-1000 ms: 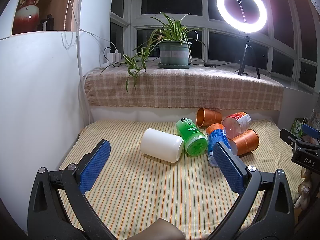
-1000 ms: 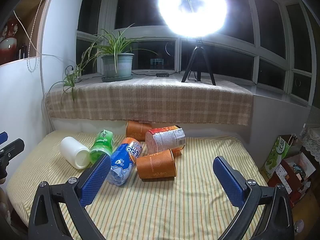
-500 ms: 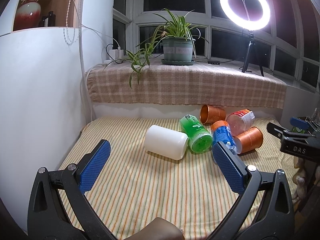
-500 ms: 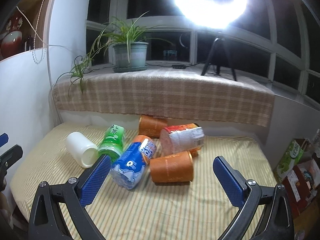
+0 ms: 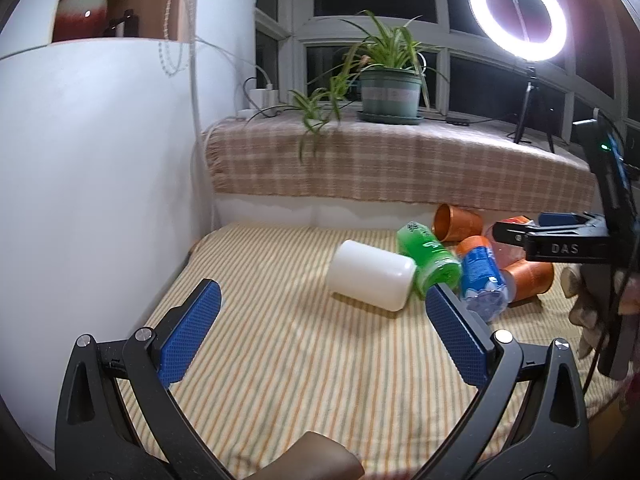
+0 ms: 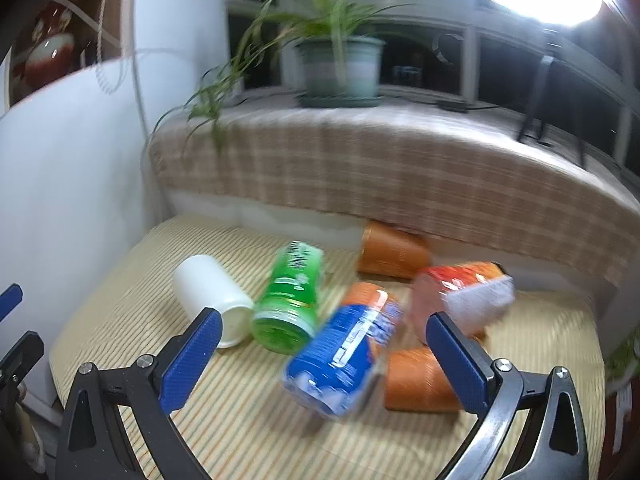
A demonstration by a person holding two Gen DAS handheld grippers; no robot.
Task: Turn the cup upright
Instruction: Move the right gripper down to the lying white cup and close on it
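the right gripper (image 6: pixel 322 334) is held wide open above the striped cloth (image 6: pixel 248 420), nothing between its pads. just ahead the blue cup (image 6: pixel 344 360) is seen lying on its side, touching the green cup (image 6: pixel 290 300). the left gripper (image 5: pixel 320 306) is also spread wide, empty, with the white cup (image 5: pixel 372 275) lying beyond it.

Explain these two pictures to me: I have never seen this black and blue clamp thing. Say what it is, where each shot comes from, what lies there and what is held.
No robot: a person holds one two-finger gripper in each hand, each carrying a fisheye camera. One picture looks along the left gripper, the other along the right gripper. Both are open and hold nothing. On the striped cloth six containers lie on their sides: a white cup, a green cup, a blue bottle, a red and white cup, and two orange cups.
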